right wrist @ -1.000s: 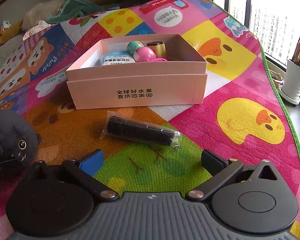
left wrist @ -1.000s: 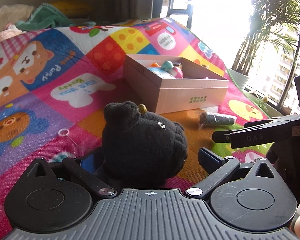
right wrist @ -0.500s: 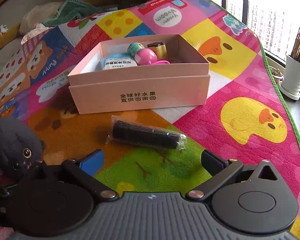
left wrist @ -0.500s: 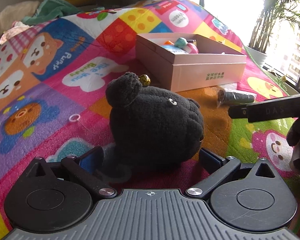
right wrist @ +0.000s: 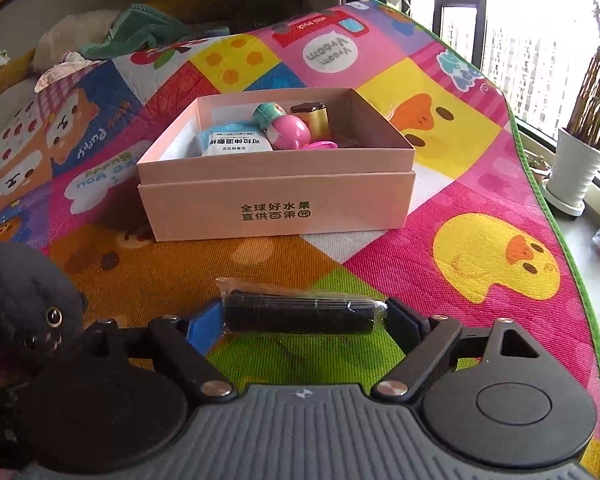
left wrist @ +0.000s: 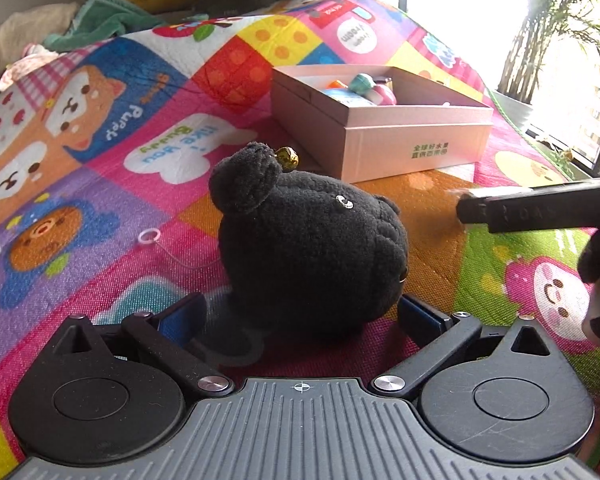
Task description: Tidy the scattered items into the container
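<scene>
A black plush cat [left wrist: 312,248] rests on the colourful play mat between the wide-spread fingers of my left gripper [left wrist: 300,316], which is open; a gap shows at the left pad. It also shows at the left edge of the right wrist view as the plush cat [right wrist: 20,292]. The pink cardboard box [right wrist: 280,208] stands beyond with several small toys inside. My right gripper [right wrist: 304,322] is closing on a black roll in clear wrap [right wrist: 300,316], and its pads meet both ends. A right gripper finger [left wrist: 520,208] hides the roll in the left wrist view.
A small white ring on a thread [left wrist: 149,236] lies on the mat left of the plush. The mat's green edge [right wrist: 572,240] runs along the right, with a white plant pot [right wrist: 576,172] and window beyond. Crumpled clothes [right wrist: 140,28] lie at the back left.
My right gripper has come forward over the black roll and its jaws have narrowed onto the roll's ends. The plush stays between the left fingers, and the left view has turned slightly.
</scene>
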